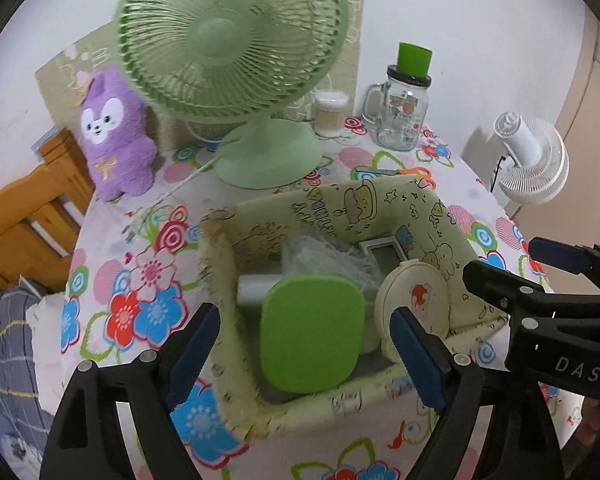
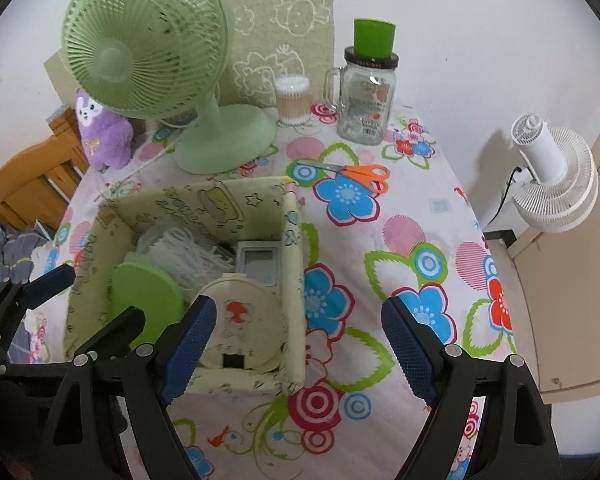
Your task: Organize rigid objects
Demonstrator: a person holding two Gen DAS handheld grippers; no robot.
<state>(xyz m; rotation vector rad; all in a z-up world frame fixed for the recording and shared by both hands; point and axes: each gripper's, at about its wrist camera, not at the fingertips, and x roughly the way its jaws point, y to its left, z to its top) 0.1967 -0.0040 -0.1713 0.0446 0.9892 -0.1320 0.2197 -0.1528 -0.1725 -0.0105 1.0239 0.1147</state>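
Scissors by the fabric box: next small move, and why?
Probably swing the right gripper, open and empty, forward toward the orange-handled scissors. They lie loose on the floral tablecloth beyond the fabric box, which already holds the green lid and round cream case.

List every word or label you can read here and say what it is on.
"DAS": white letters on the right gripper, seen from the left wrist.
Fabric box: print inside its wall, upside down and too blurred to read.
Glass jar: label and barcode, too small to read.
Nothing else legible.
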